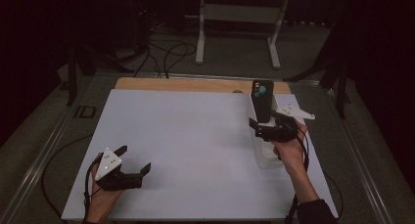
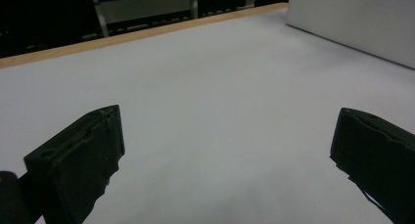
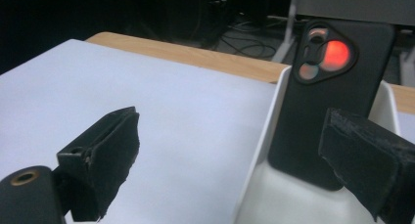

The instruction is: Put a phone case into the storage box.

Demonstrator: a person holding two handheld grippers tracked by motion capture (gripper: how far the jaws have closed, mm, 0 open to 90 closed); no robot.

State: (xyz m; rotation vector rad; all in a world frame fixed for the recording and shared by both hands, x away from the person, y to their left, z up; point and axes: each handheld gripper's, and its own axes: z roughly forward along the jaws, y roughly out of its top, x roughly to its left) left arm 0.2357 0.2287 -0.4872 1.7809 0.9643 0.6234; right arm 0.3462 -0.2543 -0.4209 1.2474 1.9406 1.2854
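Note:
A black phone stands upright at the far end of a narrow white tray on the right of the white board. Its camera cluster glows red in the right gripper view. My right gripper is held over the tray just short of the phone, jaws wide apart and nothing between them. The right gripper straddles the tray's left wall. My left gripper rests low at the board's near left, open and empty. Below the left gripper lies bare board.
The white board covers a wooden table whose far edge shows as a tan strip. In the left gripper view the tray's side lies far off at the upper right. A white stand and cables lie on the floor behind.

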